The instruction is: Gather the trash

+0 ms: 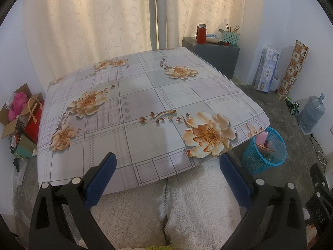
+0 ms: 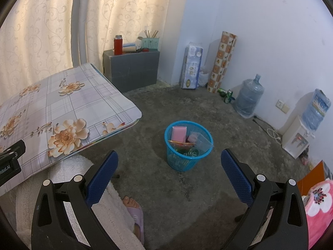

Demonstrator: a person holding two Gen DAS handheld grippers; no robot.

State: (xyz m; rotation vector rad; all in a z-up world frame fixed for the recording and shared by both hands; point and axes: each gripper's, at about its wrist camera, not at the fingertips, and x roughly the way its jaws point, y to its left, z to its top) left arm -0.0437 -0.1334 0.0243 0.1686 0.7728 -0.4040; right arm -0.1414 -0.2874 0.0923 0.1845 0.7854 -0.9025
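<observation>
The concrete floor [image 2: 158, 187] is bare. Both the right gripper [image 2: 169, 173] and the left gripper [image 1: 166, 173] are wide open and empty. The bin [image 2: 188, 143], holding trash, stands ahead of the right one, nearer to it. The table [image 1: 145, 95] looks cleared.

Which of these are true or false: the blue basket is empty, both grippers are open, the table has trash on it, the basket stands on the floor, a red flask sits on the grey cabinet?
1. The blue basket is empty. False: it holds a pink packet and other wrappers.
2. The left gripper and right gripper are open. True.
3. The table has trash on it. False: only its floral cloth shows.
4. The basket stands on the floor. True.
5. A red flask sits on the grey cabinet. True.
</observation>
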